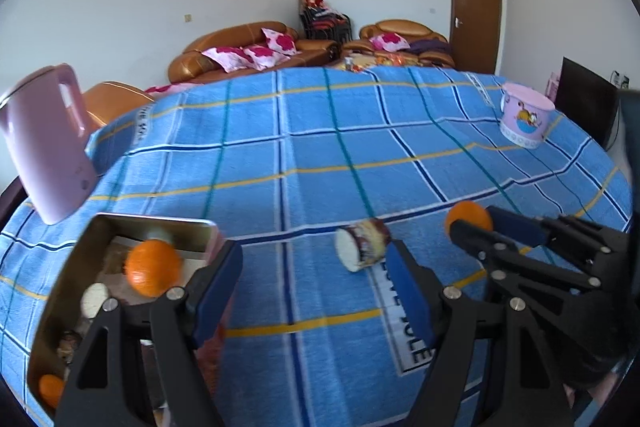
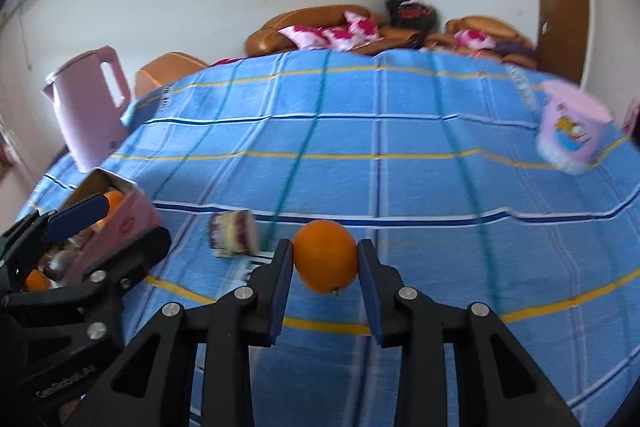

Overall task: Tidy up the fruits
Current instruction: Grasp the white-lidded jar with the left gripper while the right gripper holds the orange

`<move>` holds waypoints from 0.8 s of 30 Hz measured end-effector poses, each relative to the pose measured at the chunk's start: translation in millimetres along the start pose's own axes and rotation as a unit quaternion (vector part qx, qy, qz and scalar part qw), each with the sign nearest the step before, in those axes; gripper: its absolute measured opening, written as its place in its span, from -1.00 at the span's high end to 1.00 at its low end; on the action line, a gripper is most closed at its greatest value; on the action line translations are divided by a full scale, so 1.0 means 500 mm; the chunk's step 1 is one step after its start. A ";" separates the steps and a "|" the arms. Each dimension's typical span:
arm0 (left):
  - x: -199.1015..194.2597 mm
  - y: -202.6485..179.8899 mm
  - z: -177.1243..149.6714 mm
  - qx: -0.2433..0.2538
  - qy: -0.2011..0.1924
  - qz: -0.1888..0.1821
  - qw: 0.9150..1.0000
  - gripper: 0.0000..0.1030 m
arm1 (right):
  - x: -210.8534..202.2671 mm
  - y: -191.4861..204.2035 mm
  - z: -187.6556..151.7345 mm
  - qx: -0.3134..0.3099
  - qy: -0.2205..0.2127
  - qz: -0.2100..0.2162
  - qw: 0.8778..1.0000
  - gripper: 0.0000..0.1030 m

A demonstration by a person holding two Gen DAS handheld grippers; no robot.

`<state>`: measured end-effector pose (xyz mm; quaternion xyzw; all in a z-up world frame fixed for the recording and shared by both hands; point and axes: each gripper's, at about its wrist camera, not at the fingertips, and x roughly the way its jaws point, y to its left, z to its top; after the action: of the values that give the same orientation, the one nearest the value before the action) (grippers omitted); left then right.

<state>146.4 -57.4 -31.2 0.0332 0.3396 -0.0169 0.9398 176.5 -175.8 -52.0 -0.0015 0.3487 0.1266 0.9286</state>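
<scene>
Right wrist view alone: right tool (image 2: pixel 325 263) pinching orange (image 2: pixel 325 255); left tool (image 1: pixel 312 279) spread, empty.

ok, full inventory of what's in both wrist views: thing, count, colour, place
oranges: three visible, orange; one between the right tool's pads, two in the tin
tin box: one, metal inside, pink outside; near left on the cloth, open
small can: one, white end, patterned side; lying on its side mid-table
kettle: one, pink; far left of the table
tub: one, pink with a cartoon print; far right of the table
tablecloth: one, blue plaid; covers the table
sofas: brown, with pink cushions; behind the table
door: one, brown; back right
left tool: black, blue pads; open, empty, beside the tin
right tool: black, blue pads; shut on the orange
</scene>
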 end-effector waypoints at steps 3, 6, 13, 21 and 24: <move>0.029 -0.016 0.005 0.000 0.019 -0.007 1.000 -0.49 | -0.010 -0.014 -0.001 -0.004 -0.007 -0.022 1.000 0.33; 0.057 -0.027 0.012 -0.002 0.035 -0.014 0.999 -0.48 | -0.016 -0.029 0.002 0.001 -0.012 -0.029 1.000 0.33; 0.109 -0.037 0.020 -0.011 0.068 -0.017 0.997 -0.41 | -0.021 -0.052 0.002 0.019 -0.017 -0.020 0.999 0.33; 0.136 -0.041 0.024 -0.023 0.090 -0.037 0.995 0.18 | -0.015 -0.054 0.001 0.021 -0.011 -0.008 1.000 0.33; 0.128 -0.040 0.023 -0.024 0.083 -0.041 0.995 0.18 | -0.015 -0.053 0.001 0.020 -0.011 -0.004 1.000 0.33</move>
<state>201.9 -78.5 -64.3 -0.0019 0.4182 -0.0446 0.9073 177.6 -203.3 -48.8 0.0169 0.3410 0.1162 0.9327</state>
